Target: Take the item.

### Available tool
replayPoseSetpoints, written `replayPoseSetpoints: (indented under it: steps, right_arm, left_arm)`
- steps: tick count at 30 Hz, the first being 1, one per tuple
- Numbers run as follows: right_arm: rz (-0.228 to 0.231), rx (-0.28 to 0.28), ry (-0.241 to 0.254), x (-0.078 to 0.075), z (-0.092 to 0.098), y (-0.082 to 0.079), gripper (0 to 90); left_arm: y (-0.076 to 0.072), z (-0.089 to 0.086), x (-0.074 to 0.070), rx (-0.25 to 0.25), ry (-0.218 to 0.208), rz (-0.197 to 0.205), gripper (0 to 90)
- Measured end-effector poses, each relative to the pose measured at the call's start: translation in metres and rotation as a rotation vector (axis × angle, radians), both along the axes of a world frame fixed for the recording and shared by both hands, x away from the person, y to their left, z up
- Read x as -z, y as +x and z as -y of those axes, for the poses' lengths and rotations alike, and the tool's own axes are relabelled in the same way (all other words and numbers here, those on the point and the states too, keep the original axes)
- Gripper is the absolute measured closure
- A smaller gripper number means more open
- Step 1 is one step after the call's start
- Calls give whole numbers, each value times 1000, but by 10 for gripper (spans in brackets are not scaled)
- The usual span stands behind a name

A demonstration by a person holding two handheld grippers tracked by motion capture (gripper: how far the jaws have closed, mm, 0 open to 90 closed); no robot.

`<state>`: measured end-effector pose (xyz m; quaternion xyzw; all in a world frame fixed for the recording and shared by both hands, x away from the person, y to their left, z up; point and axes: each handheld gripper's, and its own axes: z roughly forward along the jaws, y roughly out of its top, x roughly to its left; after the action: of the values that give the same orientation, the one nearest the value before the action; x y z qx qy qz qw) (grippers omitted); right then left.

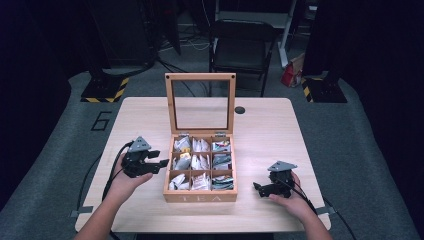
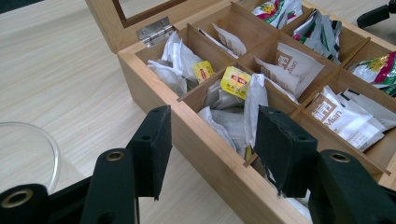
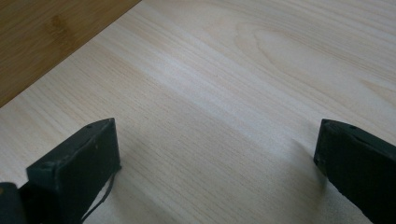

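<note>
High view: wooden tea box (image 1: 200, 197) sits mid-tabletop (image 1: 265, 125), glass lid (image 1: 200, 102) standing upright at the back, nine compartments packed with sachets. My left gripper (image 1: 156, 164) hovers just beside the box's left wall, level with the middle row, jaws spread and empty; my right gripper (image 1: 258, 189) rests near the box's right front corner, apart from it, also open with nothing held. Left gripper view: jaws wide apart, straddling the near wall of the box, one outside over the tabletop and one over the compartment holding a white tea bag (image 2: 254, 105) with its yellow tag (image 2: 235, 81). That bag stands proud of its neighbours (best candidate for a pick, I judge). I expect it to be very light, soft and crumpling, the paper liable to tear if pinched at the edge or snagged on the divider; I would take hold across the upper body of the bag, below the tag, and lift straight up. A clear glass rim (image 2: 39, 140) sits on the tabletop at left. Right gripper view: both jaws wide open over bare tabletop, box wall (image 3: 42, 37) at upper left, nothing between them.
</note>
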<state>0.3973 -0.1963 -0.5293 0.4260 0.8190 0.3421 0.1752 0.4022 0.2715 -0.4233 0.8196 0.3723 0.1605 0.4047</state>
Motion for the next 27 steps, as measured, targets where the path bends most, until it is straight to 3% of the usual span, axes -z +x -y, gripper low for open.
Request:
replayPoseSetpoints:
  steps: [14, 27]
  right_arm:
    - [-1, -1, -1, 0, 0, 0, 0]
    - [3, 2, 1, 0, 0, 0, 0]
  left_arm:
    - [9, 13, -5, 21, -11, -13, 478]
    - [16, 27, -1, 53, -26, -39, 567]
